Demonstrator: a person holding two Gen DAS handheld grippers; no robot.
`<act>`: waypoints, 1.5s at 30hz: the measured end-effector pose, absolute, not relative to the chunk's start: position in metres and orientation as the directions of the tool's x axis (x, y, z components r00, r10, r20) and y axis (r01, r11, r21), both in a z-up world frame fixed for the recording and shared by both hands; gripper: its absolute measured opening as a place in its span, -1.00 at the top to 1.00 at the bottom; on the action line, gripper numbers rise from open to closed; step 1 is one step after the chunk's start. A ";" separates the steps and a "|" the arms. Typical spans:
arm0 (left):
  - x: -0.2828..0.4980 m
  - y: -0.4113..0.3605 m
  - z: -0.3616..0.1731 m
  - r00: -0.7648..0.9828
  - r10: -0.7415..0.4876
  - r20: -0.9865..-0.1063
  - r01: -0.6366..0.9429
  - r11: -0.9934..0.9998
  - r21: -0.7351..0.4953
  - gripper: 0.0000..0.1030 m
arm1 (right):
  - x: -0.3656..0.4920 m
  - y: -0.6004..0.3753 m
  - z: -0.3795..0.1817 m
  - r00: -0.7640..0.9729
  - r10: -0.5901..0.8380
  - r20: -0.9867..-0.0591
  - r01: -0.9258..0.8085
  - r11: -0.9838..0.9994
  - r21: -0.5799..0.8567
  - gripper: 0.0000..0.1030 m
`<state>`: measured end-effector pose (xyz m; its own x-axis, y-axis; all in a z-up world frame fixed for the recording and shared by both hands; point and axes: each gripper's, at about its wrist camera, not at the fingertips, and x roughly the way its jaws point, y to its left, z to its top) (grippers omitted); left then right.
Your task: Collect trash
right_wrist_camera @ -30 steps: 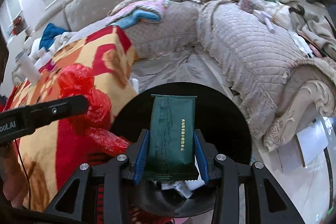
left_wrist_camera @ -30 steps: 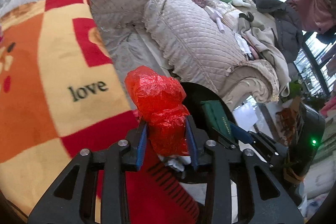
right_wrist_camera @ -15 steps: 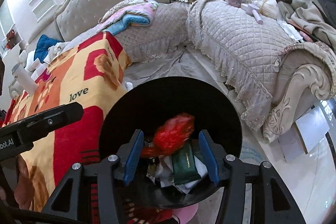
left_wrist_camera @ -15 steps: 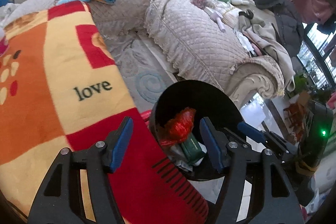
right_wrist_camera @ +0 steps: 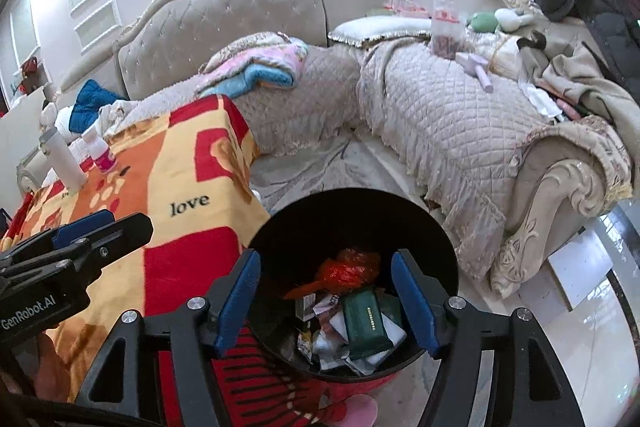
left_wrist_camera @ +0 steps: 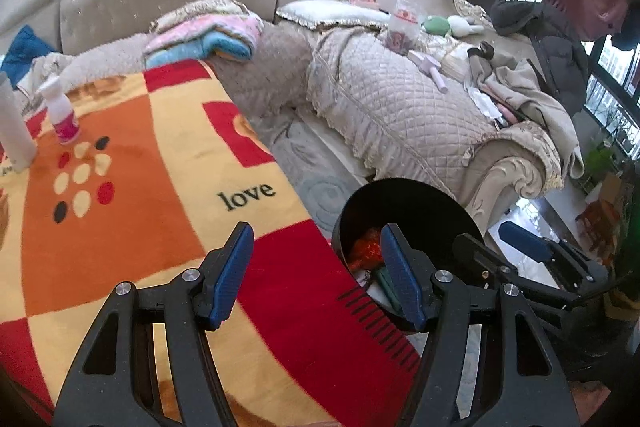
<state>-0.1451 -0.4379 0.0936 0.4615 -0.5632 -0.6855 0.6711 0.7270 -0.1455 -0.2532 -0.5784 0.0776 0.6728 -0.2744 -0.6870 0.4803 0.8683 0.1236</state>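
Trash sits in the black bin (right_wrist_camera: 352, 219), just off the edge of the "love" blanket (left_wrist_camera: 132, 187). Farthest left on that blanket I see a white bottle (left_wrist_camera: 14, 131) and a small pink-labelled bottle (left_wrist_camera: 62, 111) standing upright. My left gripper (left_wrist_camera: 316, 269) hangs over the blanket's red corner, jaws apart with nothing between them. Next comes the bin, holding a crumpled red bag (right_wrist_camera: 352, 267) and a green packet (right_wrist_camera: 366, 321) among paper scraps. My right gripper (right_wrist_camera: 324, 301) is above the bin, its jaws opening and empty. Right of it stands the quilted sofa (right_wrist_camera: 460, 115).
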 end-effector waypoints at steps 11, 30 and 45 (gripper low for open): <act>-0.155 -0.420 0.103 0.526 -0.555 -0.645 0.657 0.746 -0.106 -0.26 | -0.262 -0.563 0.098 0.702 -0.303 -0.645 0.486 0.866 0.122 -0.39; -0.156 -0.413 0.101 0.537 -0.548 -0.642 0.652 0.752 -0.097 -0.26 | -0.261 -0.559 0.106 0.696 -0.324 -0.641 0.492 0.866 0.096 -0.47; -0.152 -0.411 0.096 0.530 -0.543 -0.651 0.652 0.752 -0.096 -0.26 | -0.258 -0.560 0.103 0.681 -0.321 -0.658 0.491 0.867 0.085 -0.49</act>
<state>-0.1519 -0.4110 0.0964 0.5304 -0.5432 -0.6508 0.6524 0.7518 -0.0958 -0.2580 -0.5602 0.1026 0.6813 -0.3213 -0.6577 0.4912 0.8669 0.0852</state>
